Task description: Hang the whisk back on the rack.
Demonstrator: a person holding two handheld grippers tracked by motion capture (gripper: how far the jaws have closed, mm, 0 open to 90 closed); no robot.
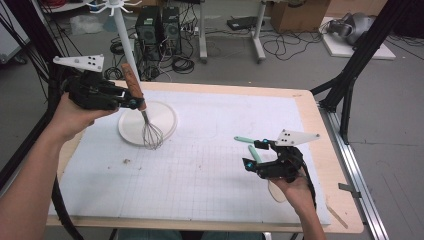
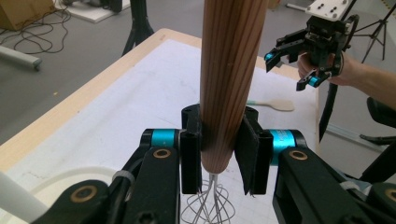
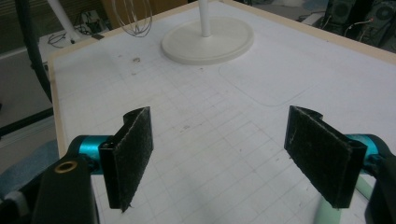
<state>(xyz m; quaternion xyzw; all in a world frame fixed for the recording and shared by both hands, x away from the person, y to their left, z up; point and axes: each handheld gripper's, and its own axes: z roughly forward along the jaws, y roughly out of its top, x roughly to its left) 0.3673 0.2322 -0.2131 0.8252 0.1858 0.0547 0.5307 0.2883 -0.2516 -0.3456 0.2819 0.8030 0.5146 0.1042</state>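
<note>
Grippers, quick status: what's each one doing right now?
Left gripper: closed on the whisk by its wooden handle.
Right gripper: open, nothing between its jaws.

Brown striped-grain wooden whisk handle point(image 2: 231, 79), silvery wires, white gridded mat point(image 1: 210, 150), cream round base point(image 1: 165, 117)

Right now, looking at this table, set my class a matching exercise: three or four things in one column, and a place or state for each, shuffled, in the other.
Things:
1. whisk
2. left gripper
3. right gripper
4. spatula

Places or states:
A. jaws wide apart, nothing between them
B. lying flat on the white mat by the right hand
C. held by its wooden handle, wire head pointing down
D. jaws clamped on a wooden handle

Pairs: 1-C, 2-D, 3-A, 4-B
</note>
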